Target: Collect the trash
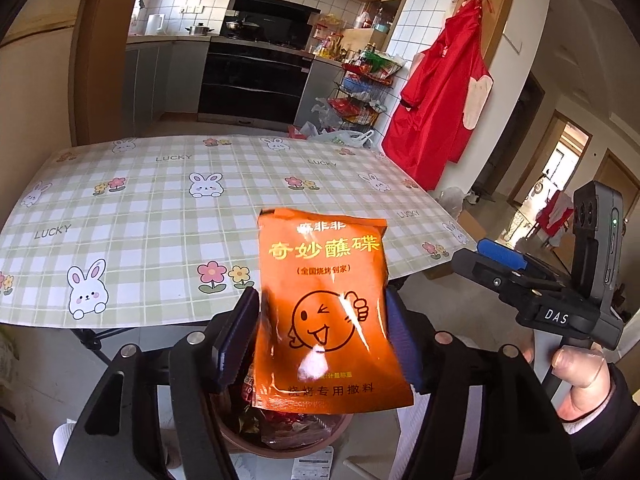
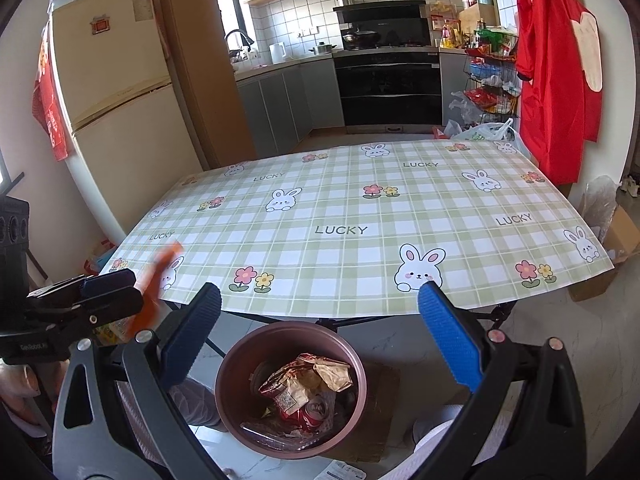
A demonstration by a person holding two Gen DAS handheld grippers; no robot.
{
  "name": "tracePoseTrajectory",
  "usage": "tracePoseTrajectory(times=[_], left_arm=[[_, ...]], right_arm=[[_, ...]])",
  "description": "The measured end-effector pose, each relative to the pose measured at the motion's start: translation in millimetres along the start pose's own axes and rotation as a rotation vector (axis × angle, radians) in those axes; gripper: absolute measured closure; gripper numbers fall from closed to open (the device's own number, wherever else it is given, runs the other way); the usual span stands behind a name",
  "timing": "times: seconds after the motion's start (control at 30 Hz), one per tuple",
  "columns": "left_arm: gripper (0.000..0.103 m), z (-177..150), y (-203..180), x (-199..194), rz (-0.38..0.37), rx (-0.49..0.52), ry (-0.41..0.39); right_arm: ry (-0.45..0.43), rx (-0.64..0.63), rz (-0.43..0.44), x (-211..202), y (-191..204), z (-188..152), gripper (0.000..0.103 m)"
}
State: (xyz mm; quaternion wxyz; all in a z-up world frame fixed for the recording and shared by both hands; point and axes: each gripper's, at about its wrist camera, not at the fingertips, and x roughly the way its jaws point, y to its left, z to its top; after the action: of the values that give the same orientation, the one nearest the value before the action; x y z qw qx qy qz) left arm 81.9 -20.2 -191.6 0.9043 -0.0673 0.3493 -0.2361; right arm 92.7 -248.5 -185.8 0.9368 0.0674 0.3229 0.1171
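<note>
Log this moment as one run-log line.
left hand-held gripper: open, orange packet between fingers, above bin | right hand-held gripper: open, empty | bin: holds wrappers

Brown bin (image 2: 291,390) on tiled floor (image 2: 420,344)

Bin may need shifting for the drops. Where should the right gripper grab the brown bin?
Pinch the brown bin by its rim from above, one finger inside, one outside. It is round and open-topped, likely too wide to span. Pick the left arc, where the inner wall shows bare above the trash.
</note>
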Motion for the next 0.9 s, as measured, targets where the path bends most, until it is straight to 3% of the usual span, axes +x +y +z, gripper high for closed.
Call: tracePoseTrajectory(times=[0.07,0.2,0.4,0.73,0.9], left_arm=[[0.021,1,-1,2,-0.006,0.005,-0.001],[0.019,3,1,3,0.002,-0.003,-0.003],[0.009,13,6,-24,0.06,-0.012,-0.082],[0.006,55,-8,-86,0.209,0.061,-0.257],[0.006,67,-12,-112,0.23,0.071,-0.318]], right_arm=[[-0.001,0.002,-0.001,-1,-1,0,0.006],[-0.003,0.005,-0.008,-3,-3,0,0.006],[-0.005,0.0,-0.063,-13,0,12,0.006],[-0.127,-0.104,-0.13,-63,20,61,0.006],[-0.162,-0.137,-0.157,-81,24,76,0.006]])
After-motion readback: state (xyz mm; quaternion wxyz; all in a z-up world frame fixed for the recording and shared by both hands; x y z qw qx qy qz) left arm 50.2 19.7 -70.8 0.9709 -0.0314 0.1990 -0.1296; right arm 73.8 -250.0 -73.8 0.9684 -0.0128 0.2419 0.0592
